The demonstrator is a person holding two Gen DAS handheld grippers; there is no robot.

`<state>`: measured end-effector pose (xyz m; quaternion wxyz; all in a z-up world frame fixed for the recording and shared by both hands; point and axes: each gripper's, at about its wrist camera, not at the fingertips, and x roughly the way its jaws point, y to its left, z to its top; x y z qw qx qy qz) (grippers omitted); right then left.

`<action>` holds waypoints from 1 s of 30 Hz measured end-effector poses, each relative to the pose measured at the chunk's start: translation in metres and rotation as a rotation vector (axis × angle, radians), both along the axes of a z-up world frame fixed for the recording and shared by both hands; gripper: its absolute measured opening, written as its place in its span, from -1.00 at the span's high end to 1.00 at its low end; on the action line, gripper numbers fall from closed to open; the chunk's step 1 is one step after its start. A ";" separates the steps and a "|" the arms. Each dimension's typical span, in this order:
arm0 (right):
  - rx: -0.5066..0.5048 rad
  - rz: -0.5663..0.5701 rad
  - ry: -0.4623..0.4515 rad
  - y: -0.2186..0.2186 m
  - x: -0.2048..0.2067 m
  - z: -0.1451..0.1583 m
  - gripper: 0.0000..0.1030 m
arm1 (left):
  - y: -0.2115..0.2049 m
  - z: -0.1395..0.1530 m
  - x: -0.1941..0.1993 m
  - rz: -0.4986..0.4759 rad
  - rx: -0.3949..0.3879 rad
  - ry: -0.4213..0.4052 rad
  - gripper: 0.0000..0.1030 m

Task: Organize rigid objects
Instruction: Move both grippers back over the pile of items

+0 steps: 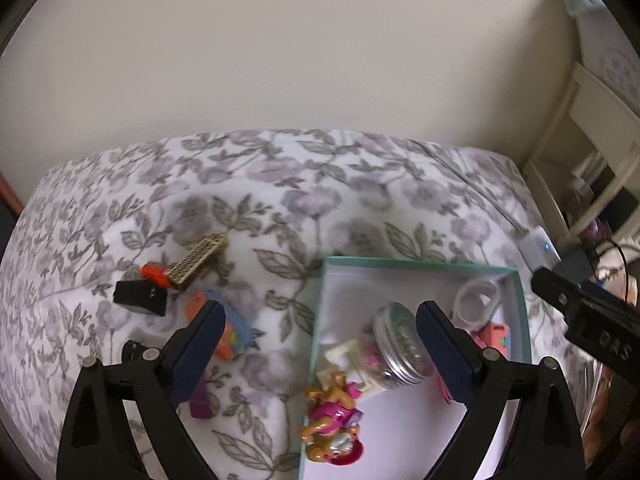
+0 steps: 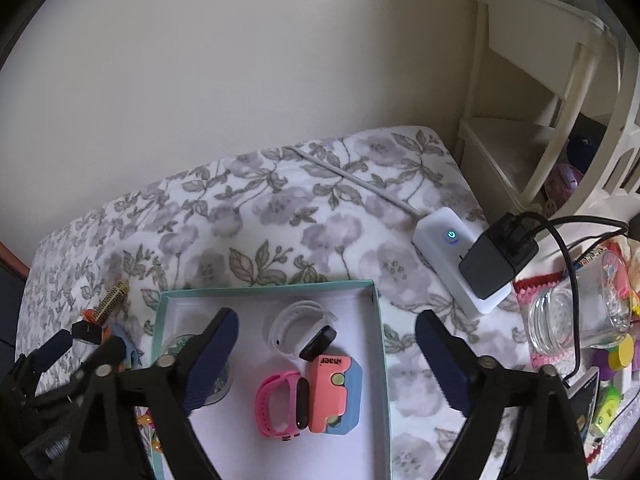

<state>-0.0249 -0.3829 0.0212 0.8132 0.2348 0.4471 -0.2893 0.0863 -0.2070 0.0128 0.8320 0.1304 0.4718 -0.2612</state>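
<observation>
- The floral bedspread [image 1: 280,184] is viewed steeply downward from the left wrist, at close range.
- The same downward angle is taken from the right wrist.
- The teal box [image 1: 420,264] [image 2: 272,286] is shared.

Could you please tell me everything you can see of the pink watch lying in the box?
The pink watch has a glossy pink strap, seemingly rubbery plastic, curled into a closed loop, and a narrow black oblong face. It lies on its side on the white floor of the teal-rimmed box, near the right wall. Its black face rests against the pink and blue case beside it. Neither gripper touches it.
</observation>
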 end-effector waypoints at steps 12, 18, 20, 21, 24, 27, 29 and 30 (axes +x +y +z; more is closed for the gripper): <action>-0.021 0.061 -0.021 0.018 0.018 -0.001 -1.00 | 0.061 -0.002 0.056 0.209 -0.035 0.082 -0.90; -0.017 0.097 -0.066 0.034 0.033 -0.002 -1.00 | 0.102 -0.001 0.086 0.326 -0.029 0.098 -0.90; -0.018 0.119 -0.083 0.043 0.039 0.000 -1.00 | 0.114 0.001 0.095 0.358 -0.030 0.101 -0.90; -0.024 0.130 -0.090 0.048 0.042 0.001 -1.00 | 0.122 0.002 0.100 0.374 -0.028 0.102 -0.90; -0.030 0.171 -0.117 0.064 0.054 0.005 -1.00 | 0.149 0.009 0.113 0.429 -0.031 0.092 -0.90; -0.012 0.222 -0.155 0.084 0.066 0.009 -1.00 | 0.177 0.016 0.125 0.495 -0.030 0.078 -0.90; -0.004 0.258 -0.170 0.099 0.076 0.011 -1.00 | 0.192 0.017 0.132 0.529 -0.020 0.082 -0.90; -0.003 0.283 -0.173 0.108 0.083 0.010 -1.00 | 0.200 0.016 0.135 0.546 -0.014 0.088 -0.90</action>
